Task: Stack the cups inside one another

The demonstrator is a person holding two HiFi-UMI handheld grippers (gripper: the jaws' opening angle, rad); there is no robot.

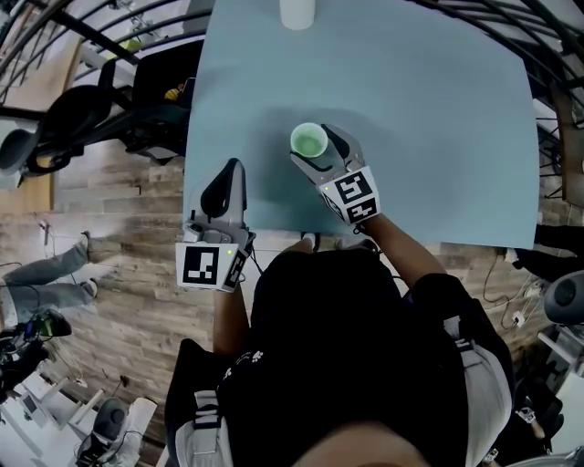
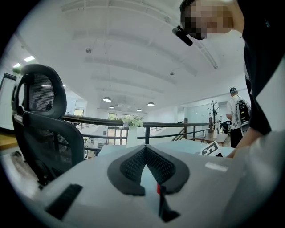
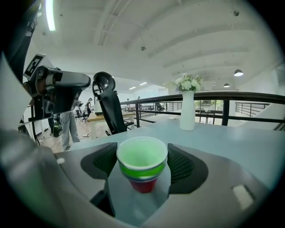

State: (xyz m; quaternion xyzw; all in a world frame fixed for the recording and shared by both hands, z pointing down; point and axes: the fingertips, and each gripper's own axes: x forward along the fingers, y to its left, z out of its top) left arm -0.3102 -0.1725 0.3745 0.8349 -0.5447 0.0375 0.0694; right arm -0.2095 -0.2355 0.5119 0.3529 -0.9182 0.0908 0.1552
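A nested stack of cups (image 1: 308, 141) (image 3: 142, 165) stands near the front middle of the light blue table (image 1: 429, 119). A green cup is on top, with a blue rim and a red base showing below it. My right gripper (image 1: 317, 146) (image 3: 142, 156) holds the stack between its jaws, and both pads touch the green cup's sides. My left gripper (image 1: 233, 170) (image 2: 144, 149) hovers at the table's front left edge, to the left of the stack. Its jaws meet at the tips with nothing between them.
A white vase (image 1: 297, 11) (image 3: 187, 111) (image 2: 132, 136) with flowers stands at the table's far edge. A black office chair (image 1: 91, 109) (image 2: 42, 120) sits off the table's left side. A black railing (image 3: 231, 95) runs behind the table.
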